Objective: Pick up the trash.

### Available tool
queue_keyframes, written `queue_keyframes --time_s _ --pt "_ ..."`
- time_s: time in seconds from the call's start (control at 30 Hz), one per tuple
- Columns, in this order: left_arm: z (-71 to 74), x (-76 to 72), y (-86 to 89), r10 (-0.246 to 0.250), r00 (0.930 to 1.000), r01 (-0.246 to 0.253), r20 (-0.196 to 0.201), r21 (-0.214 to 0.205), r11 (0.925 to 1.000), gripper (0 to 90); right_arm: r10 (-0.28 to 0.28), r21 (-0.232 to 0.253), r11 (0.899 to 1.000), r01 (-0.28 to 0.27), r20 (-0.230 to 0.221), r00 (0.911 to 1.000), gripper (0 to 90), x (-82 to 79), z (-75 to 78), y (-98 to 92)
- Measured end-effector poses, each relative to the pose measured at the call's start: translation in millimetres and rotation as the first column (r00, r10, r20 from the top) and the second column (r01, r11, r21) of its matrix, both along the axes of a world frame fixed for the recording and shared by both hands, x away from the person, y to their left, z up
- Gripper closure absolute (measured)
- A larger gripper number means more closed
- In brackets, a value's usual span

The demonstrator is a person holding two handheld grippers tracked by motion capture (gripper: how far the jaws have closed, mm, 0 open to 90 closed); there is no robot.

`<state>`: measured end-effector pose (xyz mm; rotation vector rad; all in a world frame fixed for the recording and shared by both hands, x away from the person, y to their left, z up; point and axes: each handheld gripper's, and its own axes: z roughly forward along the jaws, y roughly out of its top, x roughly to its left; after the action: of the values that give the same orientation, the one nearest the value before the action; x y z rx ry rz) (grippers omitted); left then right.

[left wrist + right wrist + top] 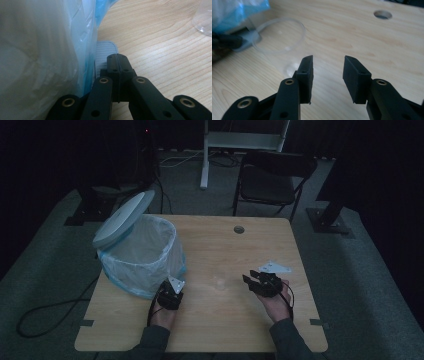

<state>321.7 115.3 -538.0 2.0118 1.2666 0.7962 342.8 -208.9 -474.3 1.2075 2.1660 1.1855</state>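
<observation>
Pedal bin, clear plastic cup, two grippers on a dim table.

High view: lidded bin with liner (140, 255) is seen at table's left (240, 320); left gripper (167, 290) is held against its near base; right gripper (252, 279) is held well apart, jaws toward table centre. Cup (219, 281) lies faintly between them, nearer the right hand.
Left gripper view: jaws are clenched, empty, tips over the ribbed foot pedal (105, 51), bag touching alongside.
Right gripper view: jaws are spread, empty; cup (279, 37) lies ahead and left, on its side, mouth facing, long axis running away. Bare wood lies around; cable hole (382, 14) far off.
</observation>
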Motion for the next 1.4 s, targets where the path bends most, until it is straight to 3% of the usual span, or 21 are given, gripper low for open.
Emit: queue_keyframes --time_s 0.2,0.43,0.67,1.0,1.4 --pt "0.0 0.2 0.1 0.001 1.0 -0.001 0.0 -0.001 1.0 90.0 0.029 0.016 0.999 -0.029 0.021 0.9994 58.4 9.1 17.3 15.1" --pt "0.1 0.8 0.6 -0.002 1.0 0.002 0.002 0.003 1.0 90.0 0.042 0.03 0.999 -0.042 0.02 0.9989 58.3 21.3 22.9 28.3" --pt "0.0 0.9 0.8 -0.002 1.0 0.002 0.001 0.002 1.0 90.0 0.054 0.023 0.998 -0.054 -0.009 0.9985 57.3 29.5 16.0 37.8" --pt "0.1 1.0 1.0 -0.001 1.0 0.001 0.001 0.001 1.0 90.0 0.069 0.033 0.997 -0.068 -0.049 0.9964 55.5 28.5 5.6 32.6" --pt "-0.1 0.8 1.0 0.0 1.0 0.0 -0.001 -0.002 1.0 90.0 0.106 0.052 0.993 -0.102 -0.092 0.9901 60.7 13.4 -8.3 18.5"
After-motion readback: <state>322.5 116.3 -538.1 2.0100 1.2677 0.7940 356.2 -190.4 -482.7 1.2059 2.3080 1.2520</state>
